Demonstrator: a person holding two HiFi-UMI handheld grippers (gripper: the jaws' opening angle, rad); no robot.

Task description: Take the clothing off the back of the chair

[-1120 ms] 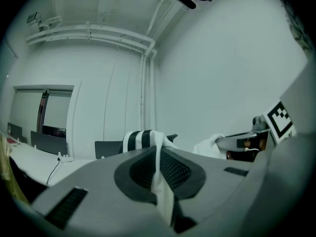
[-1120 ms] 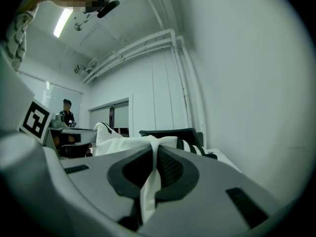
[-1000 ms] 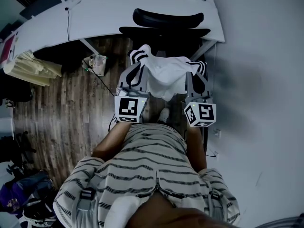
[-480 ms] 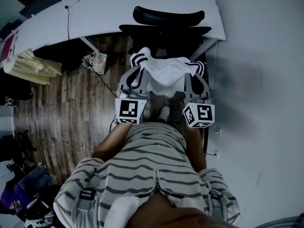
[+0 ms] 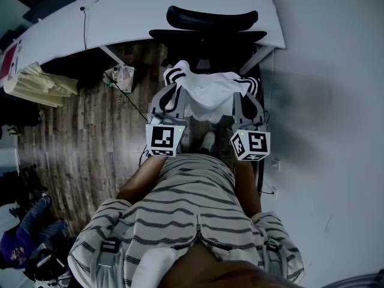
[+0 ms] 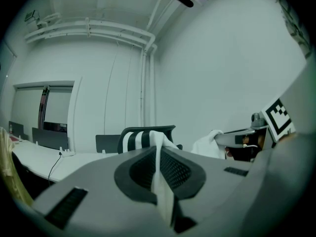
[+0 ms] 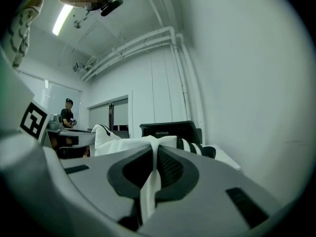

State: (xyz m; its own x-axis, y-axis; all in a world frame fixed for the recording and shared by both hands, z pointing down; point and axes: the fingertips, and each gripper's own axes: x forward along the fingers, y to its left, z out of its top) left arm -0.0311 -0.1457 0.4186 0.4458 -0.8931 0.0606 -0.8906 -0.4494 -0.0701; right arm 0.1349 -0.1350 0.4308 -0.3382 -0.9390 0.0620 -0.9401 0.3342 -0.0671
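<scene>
A white garment with black-and-white striped trim (image 5: 207, 92) hangs stretched between my two grippers, in front of a black office chair (image 5: 211, 24). My left gripper (image 5: 170, 90) is shut on the garment's left part; in the left gripper view white cloth (image 6: 160, 181) is pinched between its jaws. On the other side, my right gripper (image 5: 247, 92) is shut on the right part, with a white fold (image 7: 149, 181) clamped in the right gripper view. The chair's headrest (image 6: 145, 132) shows behind the striped cloth (image 6: 134, 139). The chair back (image 7: 170, 129) stands just beyond the cloth (image 7: 190, 144).
A long white desk (image 5: 138, 17) runs behind the chair, with a cable (image 5: 85, 26) on it. A pale cloth (image 5: 39, 86) hangs at the desk's left end. A white wall (image 5: 327, 101) stands close on the right. A bystander (image 7: 66, 115) stands far off. The floor (image 5: 84, 143) is wood.
The garment and both grippers have barely shifted. At the lower left of the head view, the dark items on the floor have moved.
</scene>
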